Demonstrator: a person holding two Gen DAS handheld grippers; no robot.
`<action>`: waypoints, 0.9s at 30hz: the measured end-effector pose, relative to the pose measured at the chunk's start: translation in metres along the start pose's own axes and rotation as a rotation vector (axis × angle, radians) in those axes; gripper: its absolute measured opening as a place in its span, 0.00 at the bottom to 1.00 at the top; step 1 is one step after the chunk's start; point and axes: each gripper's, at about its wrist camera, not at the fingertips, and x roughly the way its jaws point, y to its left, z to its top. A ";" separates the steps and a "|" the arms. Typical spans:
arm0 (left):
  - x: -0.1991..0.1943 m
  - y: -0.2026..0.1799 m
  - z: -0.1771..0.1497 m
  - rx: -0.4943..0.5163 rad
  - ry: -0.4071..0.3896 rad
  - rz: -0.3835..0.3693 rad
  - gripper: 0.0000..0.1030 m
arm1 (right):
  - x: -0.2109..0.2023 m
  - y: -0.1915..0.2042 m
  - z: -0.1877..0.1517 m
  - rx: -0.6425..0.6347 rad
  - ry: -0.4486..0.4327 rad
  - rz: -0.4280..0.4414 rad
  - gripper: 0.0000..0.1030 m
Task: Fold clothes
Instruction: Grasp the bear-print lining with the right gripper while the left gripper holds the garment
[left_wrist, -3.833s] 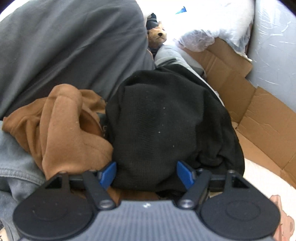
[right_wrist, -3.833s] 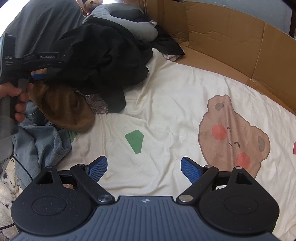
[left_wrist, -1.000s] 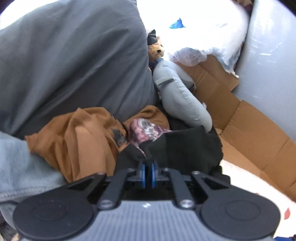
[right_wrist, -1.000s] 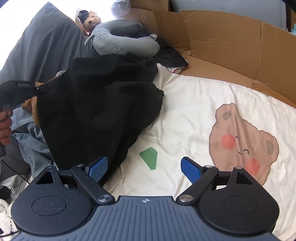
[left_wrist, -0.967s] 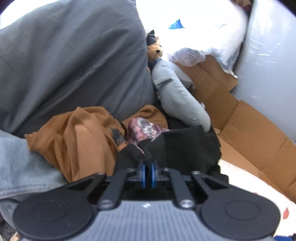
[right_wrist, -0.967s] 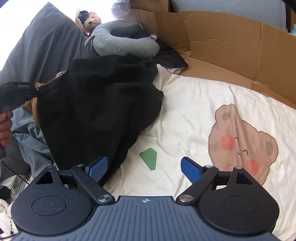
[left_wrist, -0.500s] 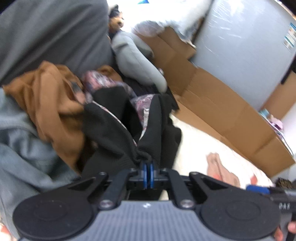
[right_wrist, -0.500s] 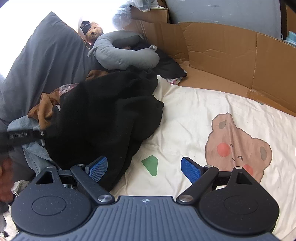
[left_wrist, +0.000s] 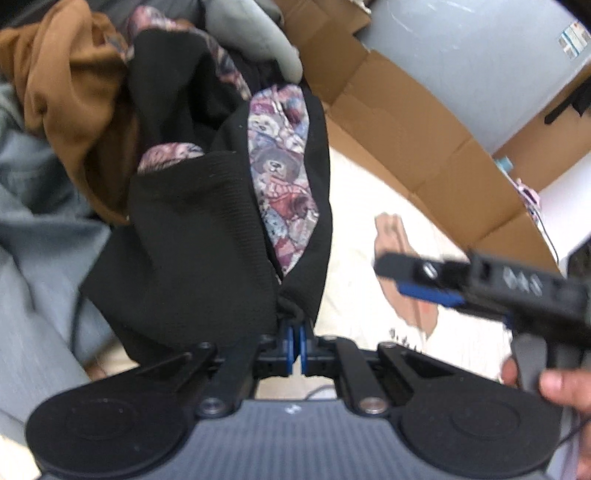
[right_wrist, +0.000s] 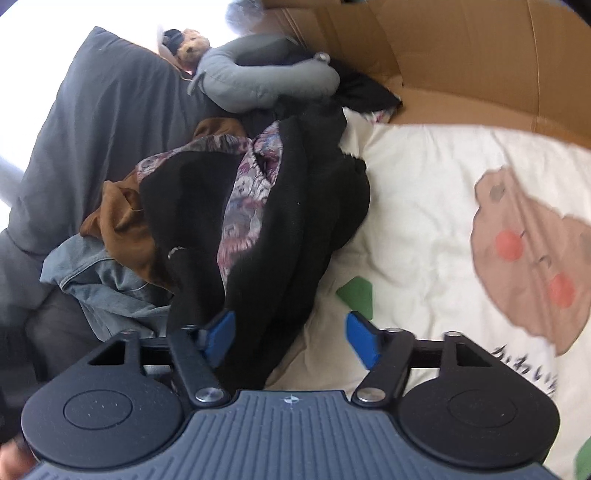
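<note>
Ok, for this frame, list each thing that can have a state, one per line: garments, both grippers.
Black garment: bunched, unfolded, patterned lining showing, pinched at one edge.
Left gripper: shut on the black garment.
Right gripper: jaws closing, black cloth between them, pads not yet pressing.
Brown garment: crumpled in the pile.
Denim garment: crumpled, unfolded.
Grey neck pillow: lying behind the pile.

cream bed sheet (right_wrist: 424, 206); clothes pile (right_wrist: 258, 206), grey pillow (right_wrist: 96, 129)

Left gripper (left_wrist: 294, 338) — black linkage arms, blue pads (left_wrist: 286, 341), silver pivot screws (left_wrist: 373, 405), ribbed grey body.
</note>
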 end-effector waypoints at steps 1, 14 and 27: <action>0.001 0.000 -0.004 0.001 0.009 -0.002 0.03 | 0.003 0.000 -0.002 0.011 0.002 0.003 0.62; 0.024 -0.012 -0.033 0.010 0.113 -0.075 0.03 | 0.039 0.004 -0.014 0.024 0.082 0.015 0.42; 0.019 -0.029 -0.050 0.028 0.162 -0.119 0.05 | 0.034 -0.009 -0.020 -0.013 0.140 -0.067 0.04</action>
